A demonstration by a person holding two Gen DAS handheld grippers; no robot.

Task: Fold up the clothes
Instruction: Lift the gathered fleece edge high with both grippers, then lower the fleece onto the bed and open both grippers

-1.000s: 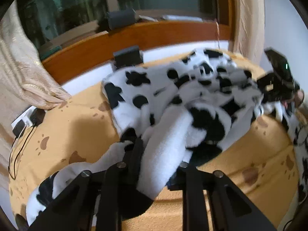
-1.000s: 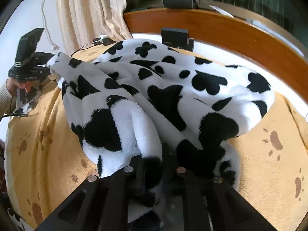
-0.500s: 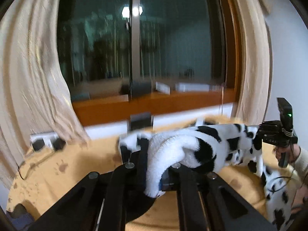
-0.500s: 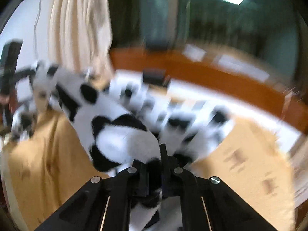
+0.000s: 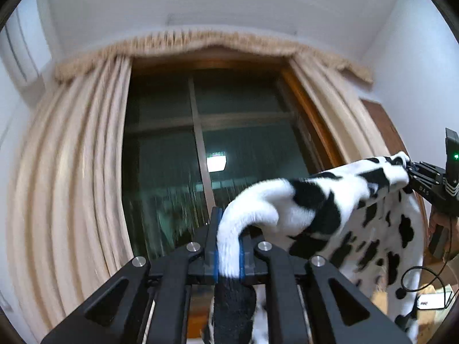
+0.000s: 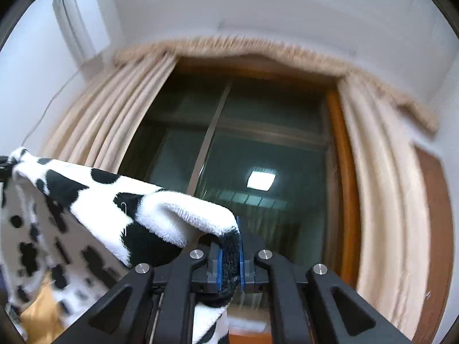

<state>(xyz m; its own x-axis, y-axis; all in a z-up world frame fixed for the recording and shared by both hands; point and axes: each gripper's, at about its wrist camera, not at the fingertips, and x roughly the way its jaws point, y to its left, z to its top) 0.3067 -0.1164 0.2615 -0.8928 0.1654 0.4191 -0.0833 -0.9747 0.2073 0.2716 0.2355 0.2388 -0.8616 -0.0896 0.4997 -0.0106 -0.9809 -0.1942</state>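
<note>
Both grippers clamped on the fleece: left gripper (image 5: 228, 253) has its fingers (image 5: 213, 246) closed on a white edge of the garment (image 5: 338, 209), right gripper (image 6: 229, 261) closed on a black patch of the same edge. Garment is in the air, strung between the two, the rest hanging below in front of the window (image 5: 229, 149). In the left view the right gripper (image 5: 408, 169) pinches the far corner, and a hand (image 5: 439, 223) shows under it.

Step in hand, as I read it: lift and spread before the first fold.
- Keep both grips level so the top edge runs straight, no sag in the middle.
- Pull apart just enough to take out slack; fleece stretches, don't overdo it.
- Let the hanging part settle before lowering.
- Lay down bottom edge first, then drag back to flatten.

Material: thick plush fleece, cow print, black blotches on white, fuzzy pile, soft rolled edge. It bunches at the pads, so grip looks secure but the bite is narrow; a jerk could slip it. Blue pads on black fingers. Beige pleated curtains (image 6: 381, 200) either side; orange bedspread (image 6: 43, 312) below in the right view.
</note>
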